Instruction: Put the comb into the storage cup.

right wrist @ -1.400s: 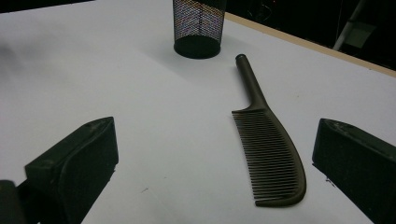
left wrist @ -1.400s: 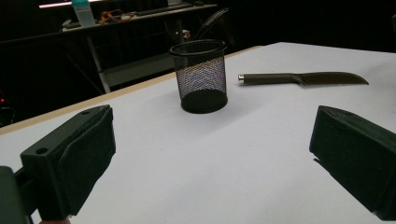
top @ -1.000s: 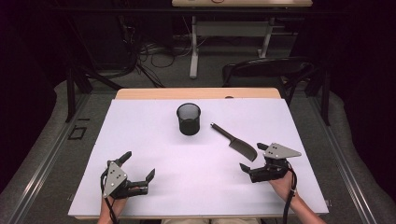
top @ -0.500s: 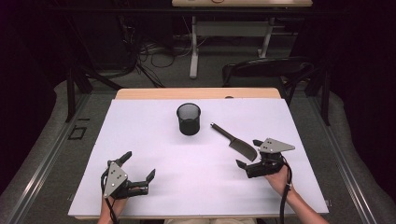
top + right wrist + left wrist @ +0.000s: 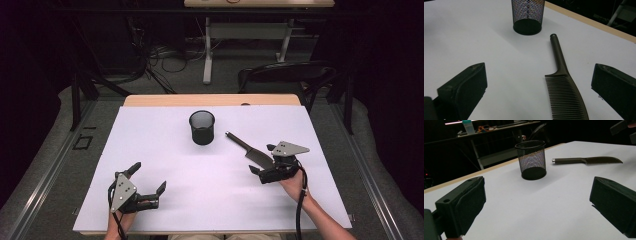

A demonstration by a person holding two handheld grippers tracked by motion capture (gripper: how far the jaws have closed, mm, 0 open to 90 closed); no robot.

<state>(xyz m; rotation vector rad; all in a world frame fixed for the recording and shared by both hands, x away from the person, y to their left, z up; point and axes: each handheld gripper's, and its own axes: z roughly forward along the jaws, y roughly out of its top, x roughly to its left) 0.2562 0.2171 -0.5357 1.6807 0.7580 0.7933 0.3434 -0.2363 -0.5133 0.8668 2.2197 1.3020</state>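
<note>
A dark comb (image 5: pixel 248 148) with a long handle lies flat on the white sheet, right of a black mesh cup (image 5: pixel 202 127), its handle pointing toward the cup. My right gripper (image 5: pixel 261 159) is open, low over the sheet, its jaws on either side of the comb's toothed end. In the right gripper view the comb (image 5: pixel 564 95) lies between the jaws, nearer the right one, with the cup (image 5: pixel 527 15) beyond. My left gripper (image 5: pixel 148 177) is open and holds nothing near the front left. In the left gripper view, the cup (image 5: pixel 531 160) and comb (image 5: pixel 586 160) lie ahead.
The white sheet (image 5: pixel 165 155) covers the table up to a wooden strip (image 5: pixel 210 100) at the far edge. A dark chair (image 5: pixel 285 75) and a desk's legs stand behind the table. Bare sheet lies between the two grippers.
My right gripper has moved left and a little forward, bringing its open jaws around the comb's toothed end. The left gripper, comb and cup have not moved.
</note>
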